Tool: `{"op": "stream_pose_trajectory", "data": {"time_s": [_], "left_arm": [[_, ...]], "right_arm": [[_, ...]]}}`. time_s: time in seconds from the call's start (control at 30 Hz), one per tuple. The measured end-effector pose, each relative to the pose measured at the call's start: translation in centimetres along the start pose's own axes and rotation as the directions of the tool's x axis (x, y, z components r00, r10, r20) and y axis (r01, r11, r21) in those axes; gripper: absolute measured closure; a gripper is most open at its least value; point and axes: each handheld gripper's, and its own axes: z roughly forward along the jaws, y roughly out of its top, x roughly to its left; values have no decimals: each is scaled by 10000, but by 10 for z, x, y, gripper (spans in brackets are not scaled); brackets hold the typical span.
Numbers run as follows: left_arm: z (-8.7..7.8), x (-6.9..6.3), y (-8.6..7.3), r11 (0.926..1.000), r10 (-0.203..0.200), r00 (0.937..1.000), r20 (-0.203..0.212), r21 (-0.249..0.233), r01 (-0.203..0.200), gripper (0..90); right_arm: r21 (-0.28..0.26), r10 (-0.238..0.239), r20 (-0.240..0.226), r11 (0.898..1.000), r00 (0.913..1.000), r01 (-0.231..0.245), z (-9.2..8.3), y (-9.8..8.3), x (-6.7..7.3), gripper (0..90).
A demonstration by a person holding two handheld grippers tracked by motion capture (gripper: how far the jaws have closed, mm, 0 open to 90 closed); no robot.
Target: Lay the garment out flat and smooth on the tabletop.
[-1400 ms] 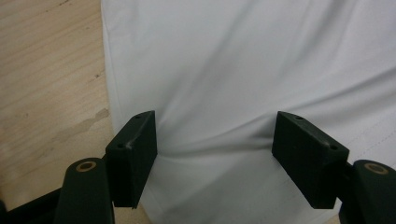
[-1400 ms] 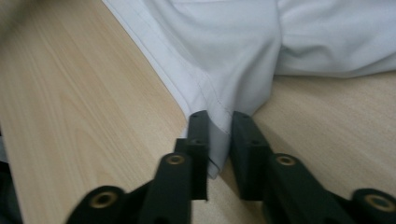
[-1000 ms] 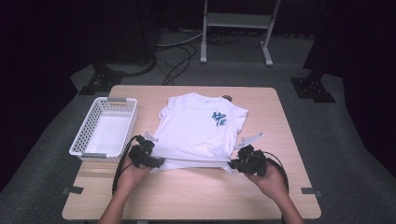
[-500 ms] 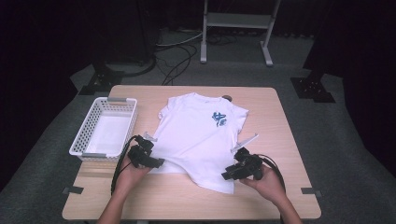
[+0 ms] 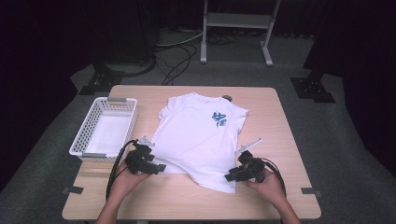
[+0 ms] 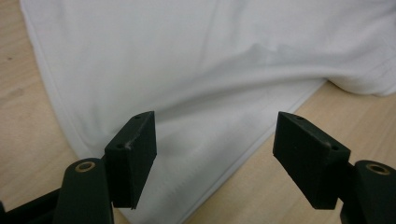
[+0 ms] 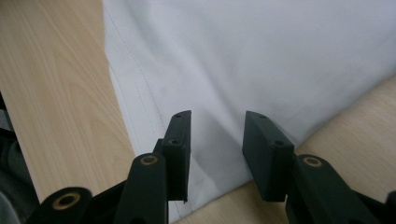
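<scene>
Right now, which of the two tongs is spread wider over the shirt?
The left tongs: a broad stretch of the shirt shows between the jaws. The right tongs, over the shirt's other bottom corner, have just been opening and leave a narrower gap.

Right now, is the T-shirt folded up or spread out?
Spread out. The T-shirt lies flat on the table, both sleeves and its blue print showing, hem slightly rumpled.

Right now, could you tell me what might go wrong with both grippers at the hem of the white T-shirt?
The right gripper, whose jaws have just been opening, stands over the T-shirt corner; closing may catch one layer only. The left gripper is open over its corner, beside a ridge, so a grab could set a crease.
</scene>
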Motion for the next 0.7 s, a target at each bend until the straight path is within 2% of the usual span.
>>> {"op": "stream_pose_trajectory", "data": {"time_s": [0.27,0.4,0.43,0.47,0.67,0.7], "left_arm": [[5,-2,-10,9985,-256,9982,550,500,229,295],[4,-7,-14,9980,-424,9942,993,499,375,289],[4,-7,-14,9980,-424,9942,993,499,375,289],[4,-11,-17,9979,-430,9912,1248,534,366,289],[2,-24,-22,9949,-338,9805,1934,999,146,288],[2,-27,-23,9942,-393,9770,2096,1063,172,288]], "right_arm": [[161,-136,145,9998,9998,134,-7,-6,-4,621],[219,-134,143,9997,9998,131,-12,-12,-8,617],[219,-134,143,9997,9998,131,-12,-12,-8,617],[235,-67,164,9997,9998,63,-15,-14,-11,608],[349,84,206,9993,9998,-91,-27,-26,-20,600],[371,102,235,9992,9997,-111,-29,-28,-21,599]]}}
